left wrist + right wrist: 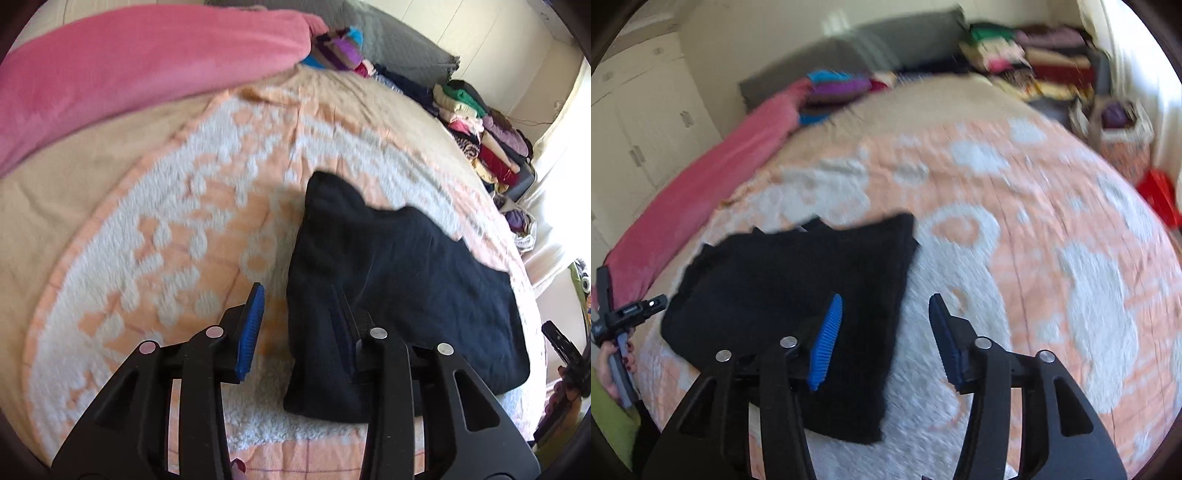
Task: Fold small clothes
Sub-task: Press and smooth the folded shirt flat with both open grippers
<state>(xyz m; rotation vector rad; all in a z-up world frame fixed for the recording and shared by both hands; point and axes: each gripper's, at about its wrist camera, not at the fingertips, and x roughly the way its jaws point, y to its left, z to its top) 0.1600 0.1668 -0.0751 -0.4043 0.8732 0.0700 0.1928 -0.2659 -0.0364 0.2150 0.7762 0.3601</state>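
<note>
Folded black knit garment, fleecy bedspread

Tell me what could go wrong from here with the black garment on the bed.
1. The left tool stands open right at the near edge of the black garment; a sideways drag could pull the fold loose.
2. The right tool is open with nothing between its pads, and one pad overlaps the garment's corner, so it may snag it.
3. The towel underneath looks fluffy and loose, so a deep pinch could catch it along with the garment.
</note>
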